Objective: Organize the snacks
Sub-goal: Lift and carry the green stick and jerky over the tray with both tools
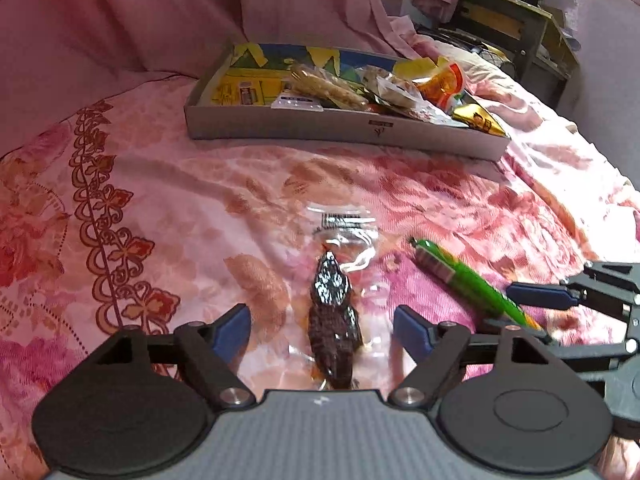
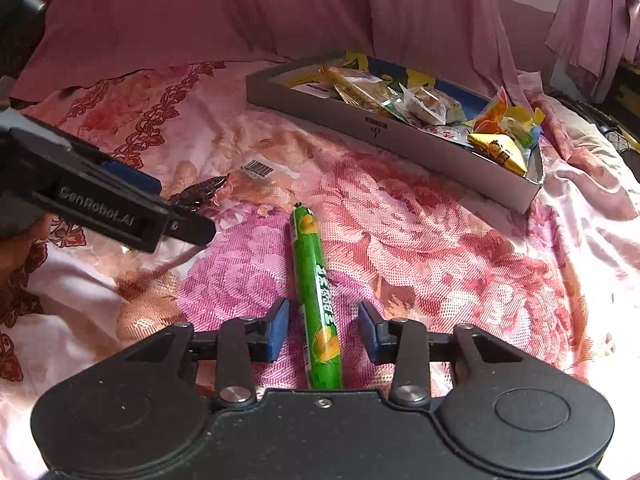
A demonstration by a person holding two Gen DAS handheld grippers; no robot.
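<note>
Left gripper (image 1: pixel 322 326) low centre, jaws apart — dark snack in clear wrap (image 1: pixel 334 320) lies between the pads, untouched. Green sausage stick (image 1: pixel 468 280) lies diagonally at right, right gripper (image 1: pixel 540 300) at its lower end. Grey tray (image 1: pixel 340 130) of snacks upper centre, on floral bedspread (image 1: pixel 140 220).

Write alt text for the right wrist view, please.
An open right gripper straddles a green sausage stick lying on a pink floral bedspread. Beyond sits a grey tray of snacks; the left gripper reaches in from the left.
</note>
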